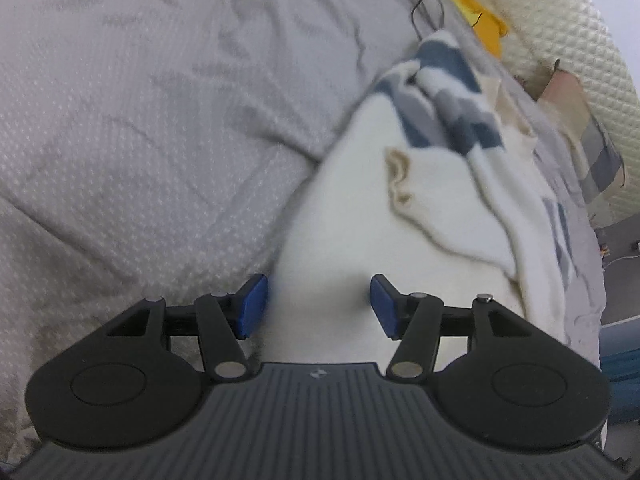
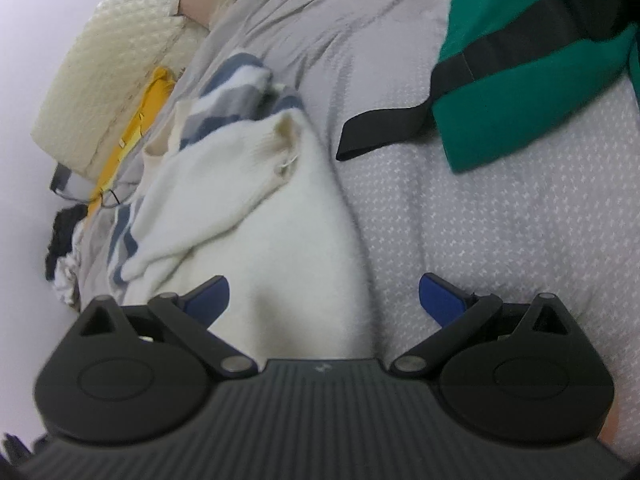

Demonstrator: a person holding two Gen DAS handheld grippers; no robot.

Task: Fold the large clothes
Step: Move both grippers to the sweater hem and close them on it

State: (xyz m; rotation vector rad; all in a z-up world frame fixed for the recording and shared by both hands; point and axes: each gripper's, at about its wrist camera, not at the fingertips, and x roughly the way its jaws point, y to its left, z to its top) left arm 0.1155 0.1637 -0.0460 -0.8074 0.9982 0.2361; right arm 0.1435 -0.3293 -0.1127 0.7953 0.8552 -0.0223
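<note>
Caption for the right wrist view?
Open right gripper above a white sweater on a grey bedspread.

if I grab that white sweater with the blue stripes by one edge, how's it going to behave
The white sweater will probably flop and drape, since it already lies in soft folds. Its fuzzy knit likely grips rather than slips. A loose sleeve will probably trail across the grey bedspread.

On the one grey bedspread (image 2: 500, 220) I count one white garment with blue and grey stripes (image 2: 280, 220), one green garment with black bands (image 2: 520, 80), one yellow item (image 2: 148, 108), one cream quilted pillow (image 2: 112, 76), and two grippers.
</note>
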